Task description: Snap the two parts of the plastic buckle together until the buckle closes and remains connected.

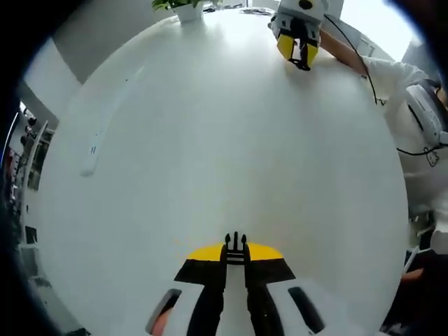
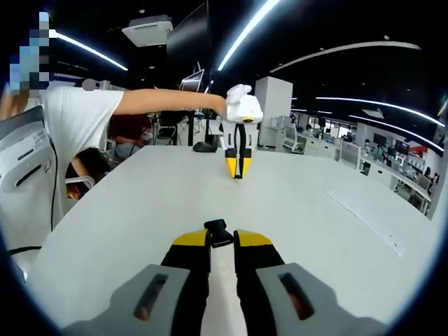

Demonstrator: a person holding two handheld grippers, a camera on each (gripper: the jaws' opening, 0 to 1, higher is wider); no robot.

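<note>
My left gripper (image 1: 236, 256) is shut on a black buckle part (image 1: 236, 245) whose prongs stick out past the yellow jaw tips, low over the white table (image 1: 210, 140). Across the table, the right gripper (image 1: 302, 57) hangs tip-down with something small and black (image 1: 303, 64) in its tips. In the right gripper view, my right gripper (image 2: 222, 239) is shut on the other black buckle part (image 2: 219, 232). The left gripper (image 2: 238, 170) stands far off, held in a person's hand, tips near the tabletop. The two parts are well apart.
A pale flat strip (image 1: 91, 150) (image 2: 367, 213) lies on the table off to one side. A potted plant (image 1: 185, 8) stands at the far edge. A person in a white shirt (image 2: 77, 119) stands at the table's side. A dark object (image 2: 205, 147) sits at the far end.
</note>
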